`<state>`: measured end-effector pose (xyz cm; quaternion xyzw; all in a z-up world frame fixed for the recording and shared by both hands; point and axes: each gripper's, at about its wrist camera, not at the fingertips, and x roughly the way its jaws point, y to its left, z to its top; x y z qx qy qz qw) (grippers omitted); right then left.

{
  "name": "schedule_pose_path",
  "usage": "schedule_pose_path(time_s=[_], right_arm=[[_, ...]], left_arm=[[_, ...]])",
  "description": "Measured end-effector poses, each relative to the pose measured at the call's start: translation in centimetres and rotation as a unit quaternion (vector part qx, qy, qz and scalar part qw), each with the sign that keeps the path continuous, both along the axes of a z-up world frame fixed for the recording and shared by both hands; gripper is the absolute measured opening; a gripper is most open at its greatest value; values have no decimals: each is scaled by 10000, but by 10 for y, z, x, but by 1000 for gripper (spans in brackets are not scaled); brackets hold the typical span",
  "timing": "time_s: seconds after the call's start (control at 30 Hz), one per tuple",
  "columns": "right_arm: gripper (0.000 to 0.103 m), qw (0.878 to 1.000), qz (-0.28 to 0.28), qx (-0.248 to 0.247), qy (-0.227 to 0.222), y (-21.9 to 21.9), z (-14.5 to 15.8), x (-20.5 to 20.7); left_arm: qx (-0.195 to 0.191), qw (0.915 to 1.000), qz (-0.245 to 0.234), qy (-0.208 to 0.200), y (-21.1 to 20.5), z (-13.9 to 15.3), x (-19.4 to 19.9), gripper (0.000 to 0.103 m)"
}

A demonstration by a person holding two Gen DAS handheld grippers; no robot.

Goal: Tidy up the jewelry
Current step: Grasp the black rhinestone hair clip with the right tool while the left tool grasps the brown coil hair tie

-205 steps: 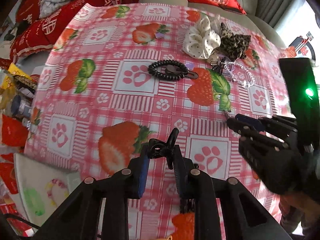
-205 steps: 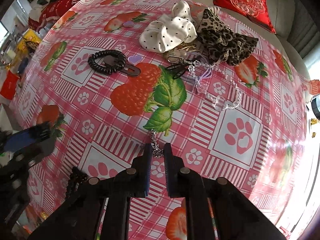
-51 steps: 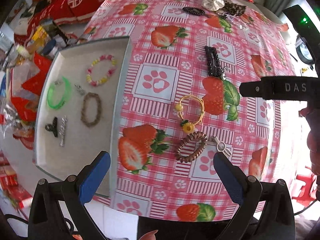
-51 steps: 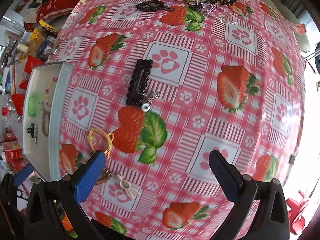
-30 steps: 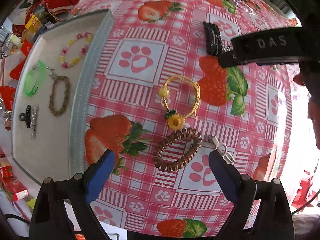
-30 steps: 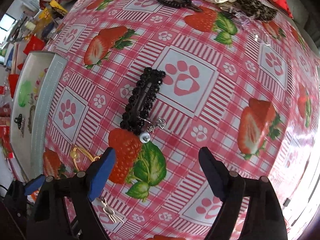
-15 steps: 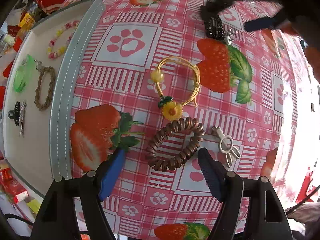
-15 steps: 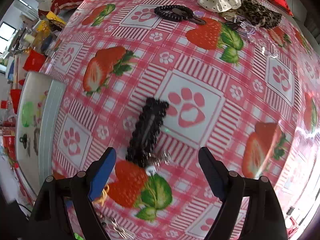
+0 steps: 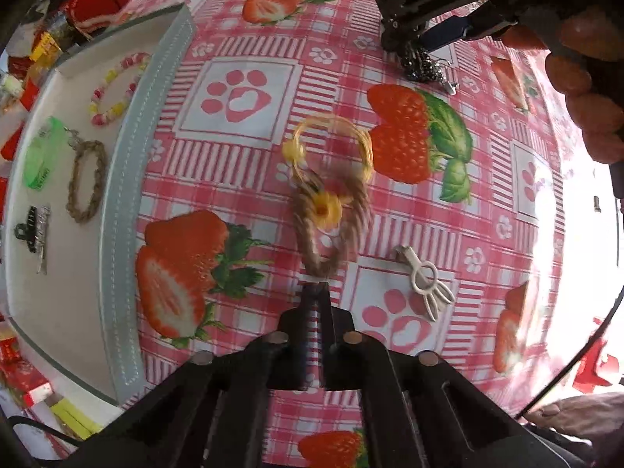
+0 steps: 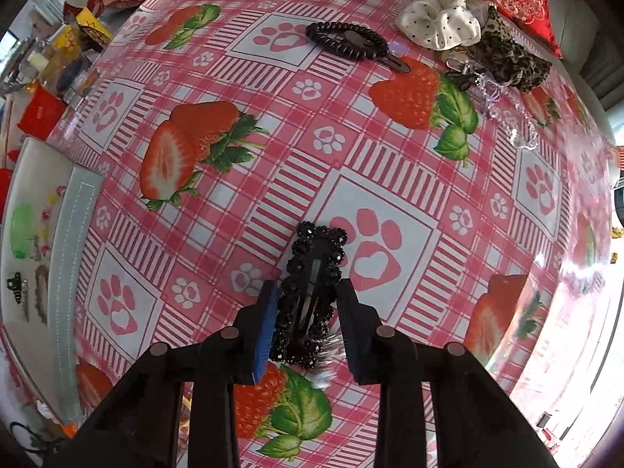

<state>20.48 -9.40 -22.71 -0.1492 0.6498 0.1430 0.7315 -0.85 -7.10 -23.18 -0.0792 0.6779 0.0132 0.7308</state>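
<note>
**Both grippers at the jewelry**

The left gripper pinches the brown coil hair tie beside the tray. The right gripper is closing around the black beaded clip on the worktop.

Strawberry-print tabletop in a cluttered, sunlit room

A pink checked cloth with strawberries and paw prints covers the tabletop. A red embroidered cushion rests on a pale sofa behind; bright daylight glares from the right.

Black tongs, blue pads, silver screws; "DAS" lettering.
</note>
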Motion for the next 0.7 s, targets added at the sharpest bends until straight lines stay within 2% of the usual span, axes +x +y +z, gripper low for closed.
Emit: schedule_pose_path(time_s=[0.27, 0.5, 0.63, 0.67, 0.7], right_arm=[[33, 9987, -14, 511, -31, -18, 25, -5], [33, 9966, -46, 817, -2, -35, 49, -22], [33, 9957, -60, 922, 79, -61, 59, -43], [33, 9953, -101, 950, 131, -72, 61, -47], [33, 9950, -142, 970, 166, -81, 64, -50]], left_arm=[[-249, 9994, -2, -248, 2, 30, 3, 8], [-33, 9987, 262, -428, 8, 56, 12, 9], [-78, 9981, 451, -408, 14, 62, 18, 9], [-54, 9982, 450, -395, 15, 59, 20, 22], [-30, 9982, 448, -396, 16, 58, 21, 72]])
